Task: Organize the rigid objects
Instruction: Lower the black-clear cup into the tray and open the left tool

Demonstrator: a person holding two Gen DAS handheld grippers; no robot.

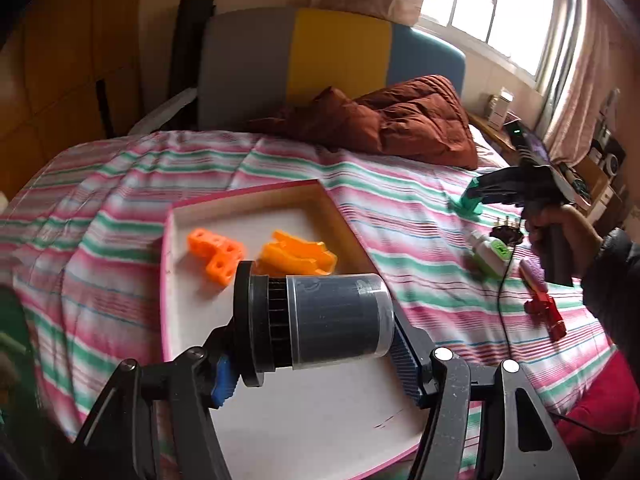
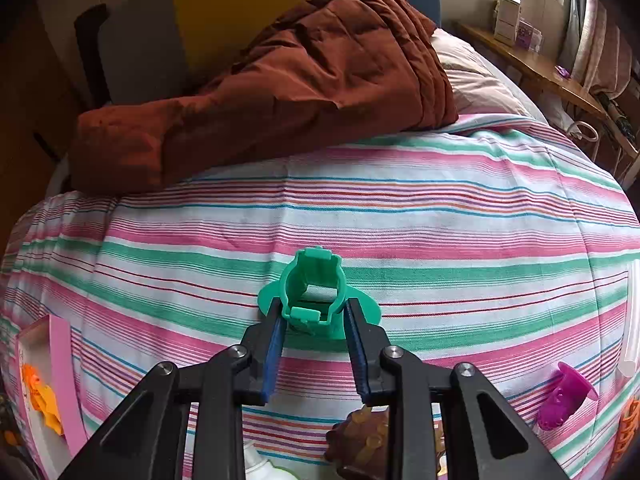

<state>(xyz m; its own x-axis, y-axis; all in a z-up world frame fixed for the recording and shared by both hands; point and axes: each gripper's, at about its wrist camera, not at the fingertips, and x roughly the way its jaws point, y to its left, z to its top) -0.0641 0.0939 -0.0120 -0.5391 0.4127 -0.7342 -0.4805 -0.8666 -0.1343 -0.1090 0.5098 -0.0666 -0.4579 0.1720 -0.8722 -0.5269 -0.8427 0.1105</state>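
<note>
A grey cylinder with a black ribbed cap (image 1: 336,320) lies crosswise between the jaws of my left gripper (image 1: 316,322), which is shut on it above a pink-rimmed white tray (image 1: 248,196). Two orange plastic pieces (image 1: 218,254) (image 1: 298,258) lie in the tray. To the right, on the striped bedspread, my right gripper (image 2: 314,320) has its blue pads against both sides of a green plastic piece with a flat flange (image 2: 314,284). From the left wrist view that gripper (image 1: 476,196) and a hand on its handle show at the far right.
A brown quilt (image 1: 400,120) is bunched at the head of the bed. Near the right gripper lie a white and green bottle (image 1: 490,254), a black cable (image 1: 502,300), a red piece (image 1: 546,314), a purple piece (image 2: 562,396) and a brown knobbly object (image 2: 368,440).
</note>
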